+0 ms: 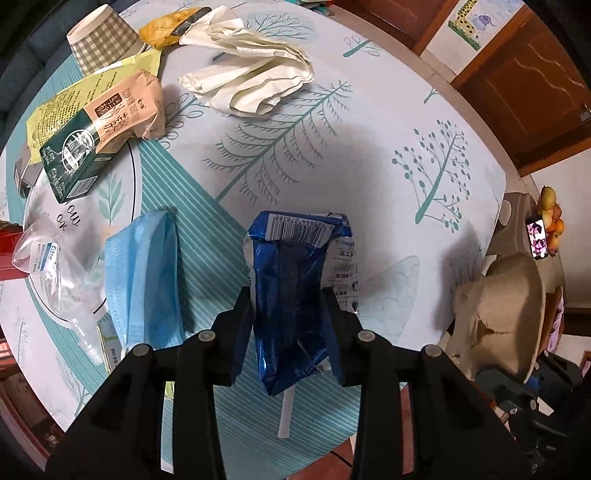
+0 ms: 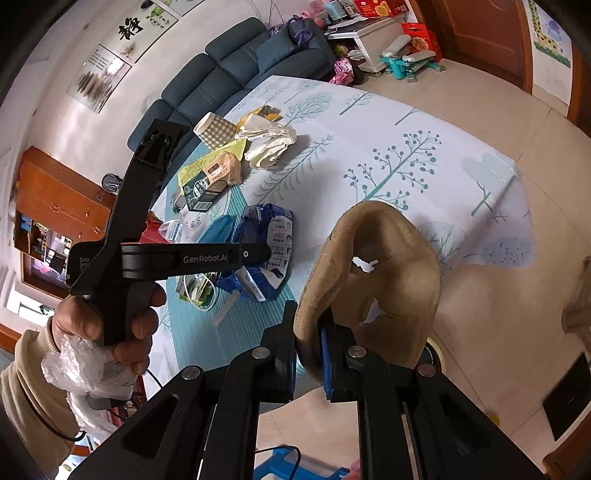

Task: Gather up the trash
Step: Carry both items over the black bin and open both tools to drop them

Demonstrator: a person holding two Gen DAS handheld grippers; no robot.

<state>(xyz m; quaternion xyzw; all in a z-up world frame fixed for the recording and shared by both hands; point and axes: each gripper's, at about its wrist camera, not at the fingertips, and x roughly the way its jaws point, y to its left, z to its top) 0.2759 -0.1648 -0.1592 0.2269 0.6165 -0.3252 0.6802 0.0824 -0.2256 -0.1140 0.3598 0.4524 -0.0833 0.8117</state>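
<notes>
A crumpled blue drink pack (image 1: 295,288) lies on the tree-print tablecloth (image 1: 369,147), a white straw (image 1: 286,413) showing from under it. My left gripper (image 1: 288,295) points straight down and stands part-open, its fingers on either side of the pack without visibly squeezing it. In the right wrist view, a hand (image 2: 110,325) carries that left gripper (image 2: 266,252) over the blue pack (image 2: 266,240). My right gripper (image 2: 310,325) is shut on the rim of a torn brown pulp tray (image 2: 388,266), held up beside the table. The tray (image 1: 509,314) also shows at the right of the left wrist view.
Other litter lies on the table: a blue face mask (image 1: 147,277), a clear plastic bag (image 1: 55,266), a pink-and-green carton (image 1: 107,136), a checked paper cup (image 1: 103,40), a yellow wrapper (image 1: 166,29) and a crumpled white napkin (image 1: 251,74). A blue sofa (image 2: 229,74) stands behind.
</notes>
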